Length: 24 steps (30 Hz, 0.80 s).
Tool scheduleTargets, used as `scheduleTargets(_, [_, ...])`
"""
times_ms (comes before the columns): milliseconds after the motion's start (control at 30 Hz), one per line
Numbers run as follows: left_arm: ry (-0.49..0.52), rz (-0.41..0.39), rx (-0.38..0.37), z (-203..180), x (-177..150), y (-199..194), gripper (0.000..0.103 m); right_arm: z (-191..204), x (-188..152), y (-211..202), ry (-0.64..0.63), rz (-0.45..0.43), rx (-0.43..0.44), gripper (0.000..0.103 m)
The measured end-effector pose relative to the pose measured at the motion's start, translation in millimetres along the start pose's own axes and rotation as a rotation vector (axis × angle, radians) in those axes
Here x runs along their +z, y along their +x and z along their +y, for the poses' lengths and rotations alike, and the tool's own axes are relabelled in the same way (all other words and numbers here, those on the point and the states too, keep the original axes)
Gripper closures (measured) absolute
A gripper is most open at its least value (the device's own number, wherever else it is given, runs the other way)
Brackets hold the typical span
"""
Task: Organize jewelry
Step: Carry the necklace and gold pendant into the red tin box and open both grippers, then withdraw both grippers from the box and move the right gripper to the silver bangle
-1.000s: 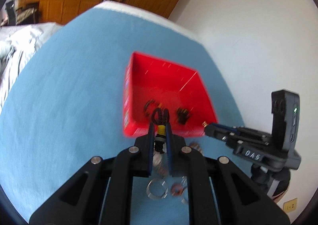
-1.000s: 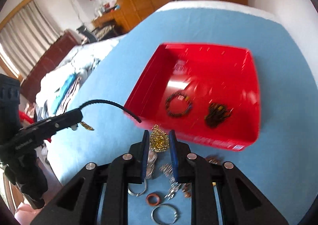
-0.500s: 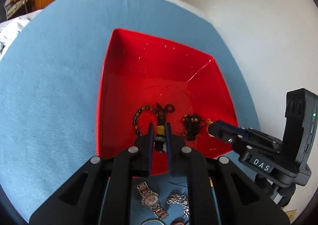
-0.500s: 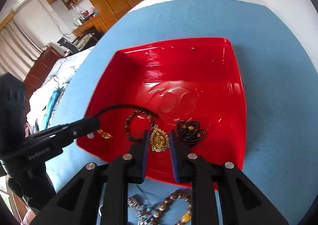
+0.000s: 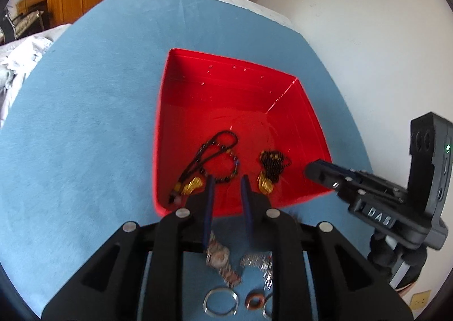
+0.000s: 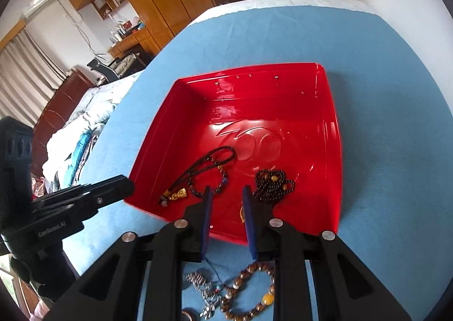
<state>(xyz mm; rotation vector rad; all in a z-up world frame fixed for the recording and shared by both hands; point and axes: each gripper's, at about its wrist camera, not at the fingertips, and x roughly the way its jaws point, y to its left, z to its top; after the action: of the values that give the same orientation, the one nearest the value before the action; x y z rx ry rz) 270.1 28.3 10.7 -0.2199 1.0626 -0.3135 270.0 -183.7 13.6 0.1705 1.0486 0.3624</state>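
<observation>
A red tray (image 5: 157, 151) (image 6: 337, 151) sits on the blue cloth. In it lie a black cord necklace (image 5: 203, 156) (image 6: 203, 168) with a gold charm, a dark bead bracelet (image 5: 232, 171), a heap of dark chain (image 5: 273, 163) (image 6: 271, 182) and a gold pendant (image 5: 264, 185) (image 6: 241, 213). My left gripper (image 5: 227, 187) hangs over the tray's near edge, its jaws opening with nothing between them. Beside it my right gripper (image 6: 226, 197) is open and empty, with the pendant lying just under its right finger.
Loose jewelry lies on the cloth in front of the tray: a watch (image 5: 219, 258), a silver ring (image 5: 220, 301), a copper ring (image 5: 254, 301), a brown bead bracelet (image 6: 249, 292). A white wall is at the right, crumpled bedding (image 6: 85, 128) at the left.
Both grippers came forward and down over the tray. The left one let go of the cord necklace and the right one of the gold pendant; both pieces now lie in the tray.
</observation>
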Motion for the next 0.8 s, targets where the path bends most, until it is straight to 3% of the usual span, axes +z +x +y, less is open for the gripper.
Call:
scheduleTargets(100, [0.009,0.005,0.019,-1.0,-13.3,-11.5,0.079,2.4,-11.7,-10.6,-0.004,0.000,0.002,0.081])
scheduleTargets(167, [0.011,0.003,0.036,0.2,-24.9,-15.4,0.069,3.7,-21.0,-18.2,-0.008,-0.002,-0.004,0.081])
scheduleTargets(433, [0.011,0.037,0.064,11.6,-65.0,-26.2,0.068,6.8,-56.3,-25.4,-0.020,0.034,-0.023,0.081])
scheduleTargets(500, [0.013,0.058,0.069,11.4,-77.1,-26.4,0.065,7.1,-66.4,-23.8,-0.018,0.056,-0.023,0.081])
scheduleTargets(567, [0.027,0.073,0.081,8.8,-89.0,-24.4,0.054,7.6,-77.5,-22.3,-0.016,0.076,-0.027,0.081])
scheduleTargets(700, [0.050,0.113,0.091,7.1,-110.3,-20.3,0.052,10.5,-106.0,-18.0,-0.020,0.135,-0.022,0.080])
scheduleTargets(800, [0.041,0.134,0.094,11.8,-122.8,-17.2,0.050,14.8,-123.6,-16.2,-0.027,0.171,-0.016,0.072])
